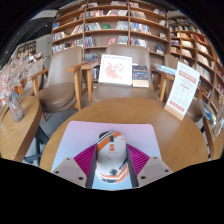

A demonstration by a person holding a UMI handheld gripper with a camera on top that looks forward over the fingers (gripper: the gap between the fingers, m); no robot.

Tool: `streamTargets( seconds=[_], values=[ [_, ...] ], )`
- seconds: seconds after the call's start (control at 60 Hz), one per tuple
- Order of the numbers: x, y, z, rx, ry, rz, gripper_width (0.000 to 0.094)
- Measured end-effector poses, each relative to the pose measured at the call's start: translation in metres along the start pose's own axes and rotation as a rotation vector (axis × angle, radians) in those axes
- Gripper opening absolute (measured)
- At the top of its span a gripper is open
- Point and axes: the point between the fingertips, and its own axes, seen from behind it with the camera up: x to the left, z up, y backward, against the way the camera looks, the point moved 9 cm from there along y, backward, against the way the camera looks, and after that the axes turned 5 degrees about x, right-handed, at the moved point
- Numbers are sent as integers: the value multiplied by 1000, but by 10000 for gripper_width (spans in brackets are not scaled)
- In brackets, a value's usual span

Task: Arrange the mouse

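Note:
A white mouse [110, 156] with orange and black stripes sits between my fingers, and my gripper [111, 150] is shut on it, a magenta pad pressing each side. Under it lies a pale, light-coloured mouse mat [78, 142] on a round wooden table [172, 128]. Whether the mouse rests on the mat or hangs just above it is hidden.
A white and orange sign [182, 90] stands on the table's far right edge. Beyond the table are two beige chairs [62, 78], one bearing a placard [116, 68]. A second wooden table [14, 128] with glassware lies to the left. Bookshelves [120, 22] line the back.

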Motion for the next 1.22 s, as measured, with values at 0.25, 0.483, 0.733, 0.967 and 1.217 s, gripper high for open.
streamTargets(
  seconds=[0.25,0.483,0.733,0.967,1.217],
  values=[
    [-3,37,5,-20,-2,-25,852],
    [-17,163,-18,-108,-24,-26,854],
    [-42,274,-80,-157,-35,-52,852],
    [-57,325,-122,-187,-28,-75,856],
    [-73,349,-137,-220,-19,-99,854]
  ],
)
